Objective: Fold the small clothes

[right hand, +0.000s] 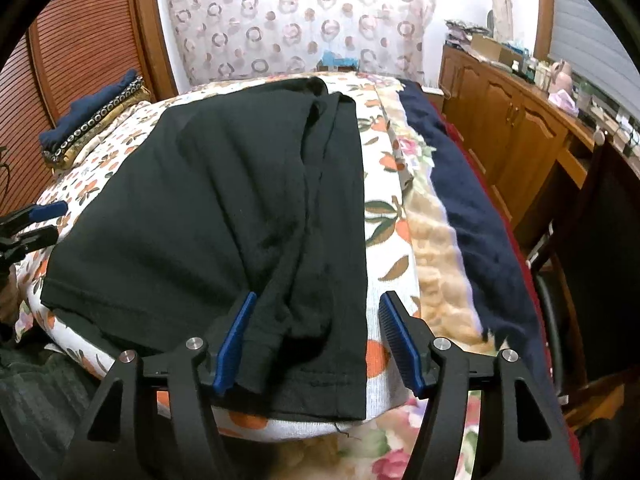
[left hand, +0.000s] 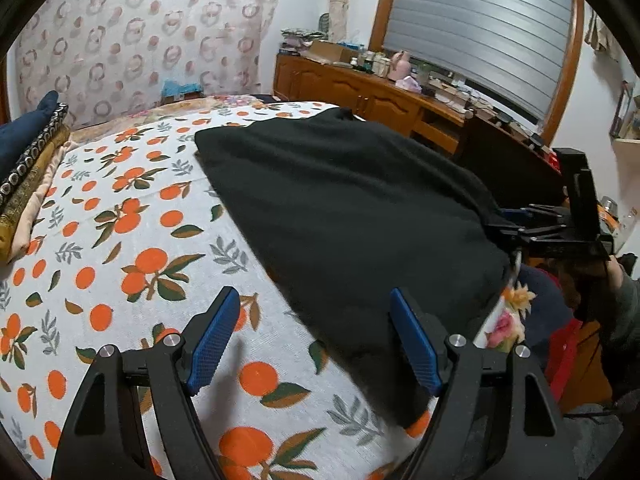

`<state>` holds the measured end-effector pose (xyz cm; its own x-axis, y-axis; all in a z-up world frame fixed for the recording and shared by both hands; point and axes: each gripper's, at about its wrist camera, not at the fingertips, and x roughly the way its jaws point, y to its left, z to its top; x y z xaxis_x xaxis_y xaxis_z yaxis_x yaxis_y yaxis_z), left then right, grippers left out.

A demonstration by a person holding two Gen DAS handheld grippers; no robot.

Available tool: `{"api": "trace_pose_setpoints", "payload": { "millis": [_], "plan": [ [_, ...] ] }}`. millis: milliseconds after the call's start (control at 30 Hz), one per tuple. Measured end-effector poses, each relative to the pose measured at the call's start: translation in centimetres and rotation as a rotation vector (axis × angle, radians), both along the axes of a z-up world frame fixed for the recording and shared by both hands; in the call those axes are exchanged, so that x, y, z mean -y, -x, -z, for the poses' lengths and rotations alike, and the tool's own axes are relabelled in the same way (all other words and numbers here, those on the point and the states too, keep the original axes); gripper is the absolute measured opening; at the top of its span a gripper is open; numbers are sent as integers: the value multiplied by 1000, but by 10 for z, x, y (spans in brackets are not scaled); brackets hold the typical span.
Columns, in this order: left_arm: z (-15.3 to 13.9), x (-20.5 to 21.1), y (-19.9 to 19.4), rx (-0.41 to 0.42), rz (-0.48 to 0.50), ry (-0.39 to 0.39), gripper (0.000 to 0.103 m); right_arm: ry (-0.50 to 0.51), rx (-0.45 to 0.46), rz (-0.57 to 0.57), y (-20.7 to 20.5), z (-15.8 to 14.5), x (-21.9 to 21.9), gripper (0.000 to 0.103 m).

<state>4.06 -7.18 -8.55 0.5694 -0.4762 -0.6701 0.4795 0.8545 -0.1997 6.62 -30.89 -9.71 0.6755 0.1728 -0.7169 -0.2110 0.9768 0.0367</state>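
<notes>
On bed (right hand: 394, 276): both fingers wide, holding nothing; risk of pinching orange-print sheet (left hand: 132, 248) with black garment (right hand: 224, 216) hem, dragging fold askew.

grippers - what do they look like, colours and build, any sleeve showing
Both match: the left gripper and right gripper have matte black angular frames with triangular cutouts, round silver pivot bolts, and flat blue finger pads with a fine textured grid. No cables or markings show. A grey-green sleeve appears behind the right gripper in the left wrist view.
</notes>
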Motion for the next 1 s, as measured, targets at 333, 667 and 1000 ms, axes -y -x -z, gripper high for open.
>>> {"api": "trace_pose_setpoints", "payload": {
  "millis": [333,667,1000],
  "plan": [
    [14,19,9,-82,103,-24,69,-1,-13,-86,10,-3,-8,44],
    [14,20,14,-123,164,31,18,-36,14,-94,16,-7,-10,11],
    [-45,0,-3,26,85,109,10,-147,201,-113,21,-57,-4,9]
  ]
}}
